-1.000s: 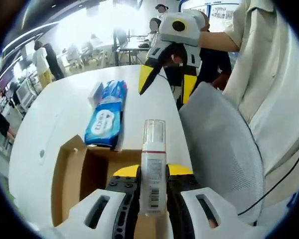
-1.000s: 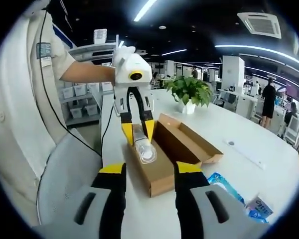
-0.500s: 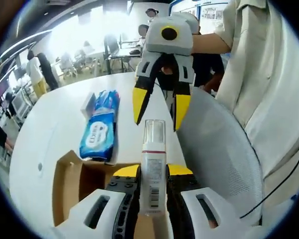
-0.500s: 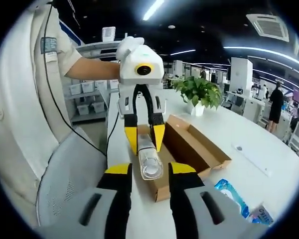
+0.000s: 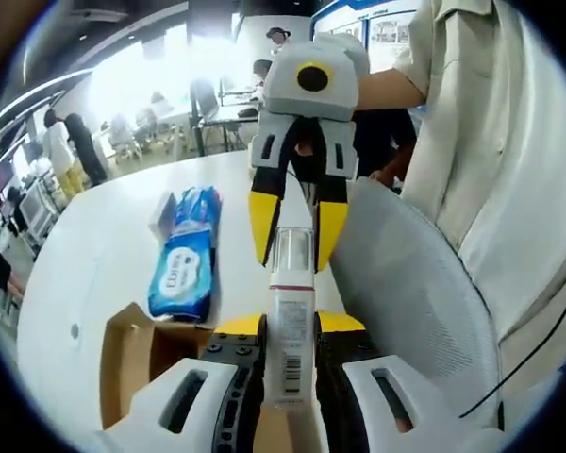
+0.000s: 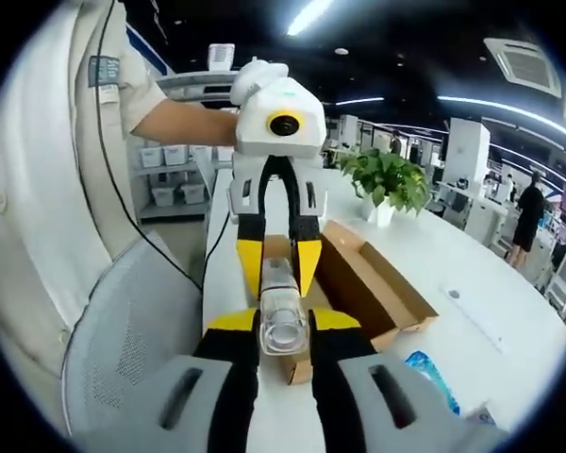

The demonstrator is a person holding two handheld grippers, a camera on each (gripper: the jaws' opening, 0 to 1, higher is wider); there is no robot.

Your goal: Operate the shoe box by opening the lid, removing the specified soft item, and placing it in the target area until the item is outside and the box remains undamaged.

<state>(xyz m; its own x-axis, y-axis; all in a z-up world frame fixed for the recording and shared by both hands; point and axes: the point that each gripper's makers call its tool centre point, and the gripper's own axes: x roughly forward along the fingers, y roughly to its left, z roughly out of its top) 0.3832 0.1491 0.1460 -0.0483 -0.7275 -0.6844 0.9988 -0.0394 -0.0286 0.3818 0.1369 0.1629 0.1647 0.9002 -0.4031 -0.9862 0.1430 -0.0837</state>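
- Left gripper view: left gripper (image 5: pixel 291 342) pinches a white pump bottle (image 5: pixel 290 326), barcode label, clear cap. Right gripper (image 5: pixel 293 225) straddles the cap, jaws spread. Below: open cardboard box (image 5: pixel 132 349), blue wipes pack (image 5: pixel 184 266), white table (image 5: pixel 94 255).
- Right gripper view: right gripper (image 6: pixel 283 332) jaws flank the bottle (image 6: pixel 282 316) cap; contact unclear. Potted plant (image 6: pixel 389 181) behind; office room.

My two grippers crowd the bottle (image 5: pixel 290 330) above the box (image 6: pixel 358 278); a chair (image 5: pixel 415 302) blocks the desk's (image 5: pixel 104 255) near edge; its far side lies bare.

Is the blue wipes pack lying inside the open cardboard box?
No, in the left gripper view the blue wipes pack lies on the white table beyond the open brown cardboard box.
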